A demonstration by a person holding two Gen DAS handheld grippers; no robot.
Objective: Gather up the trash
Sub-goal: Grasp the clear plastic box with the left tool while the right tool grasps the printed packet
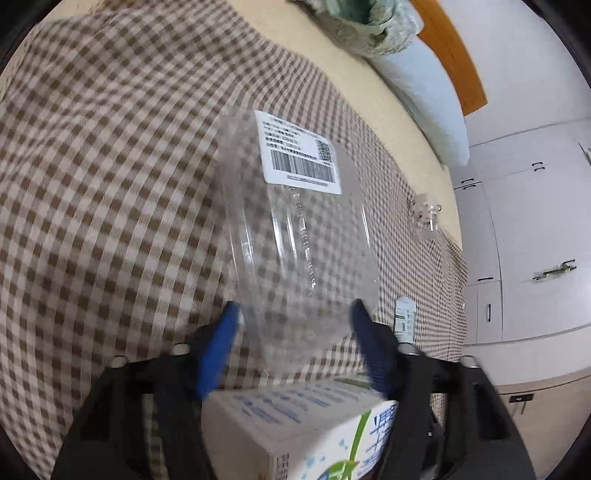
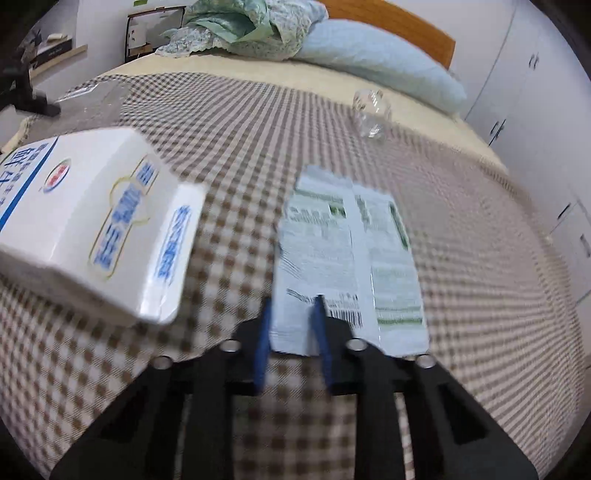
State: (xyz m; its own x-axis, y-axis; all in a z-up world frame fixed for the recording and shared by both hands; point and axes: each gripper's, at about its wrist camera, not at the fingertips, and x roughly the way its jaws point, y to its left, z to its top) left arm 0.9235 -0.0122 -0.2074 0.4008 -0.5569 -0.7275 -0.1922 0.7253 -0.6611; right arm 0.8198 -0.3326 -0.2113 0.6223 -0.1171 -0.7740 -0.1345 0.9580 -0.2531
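Left gripper (image 1: 293, 314): angled steeply down over a bed covered with a brown-and-white checked cloth (image 1: 110, 184). Its blue jaws stand apart, one on either side of the near end of a clear plastic container (image 1: 295, 229). Motion blur prevents confirming whether the pads press on the container walls. The container extends forward from the jaws, lies on the cloth and carries a white barcode label (image 1: 299, 151) at its far end. Nothing is visible inside it; the checks show through. Directly beneath the jaws, at the lower edge of this view, lies a white milk carton (image 1: 295, 424) with blue and green print.

Right gripper (image 2: 291, 306): also angled steeply down over the checked cloth. Its jaws are drawn close together, with the near left corner of a flat printed wrapper (image 2: 347, 258), white with green markings, between them. Whether the pads actually pinch it cannot be told from the blurred frame. The wrapper lies flat on the cloth and extends forward and slightly right of the jaws.

Left of the right jaws, near but apart from the wrapper, the milk carton lies on its side. Well ahead and to the right, a small crumpled clear bottle (image 2: 371, 110) rests on the cloth. Beyond it, a pale blue pillow (image 2: 380, 70) and a bundled green floral fabric (image 2: 251, 33) lie at the head of the bed.
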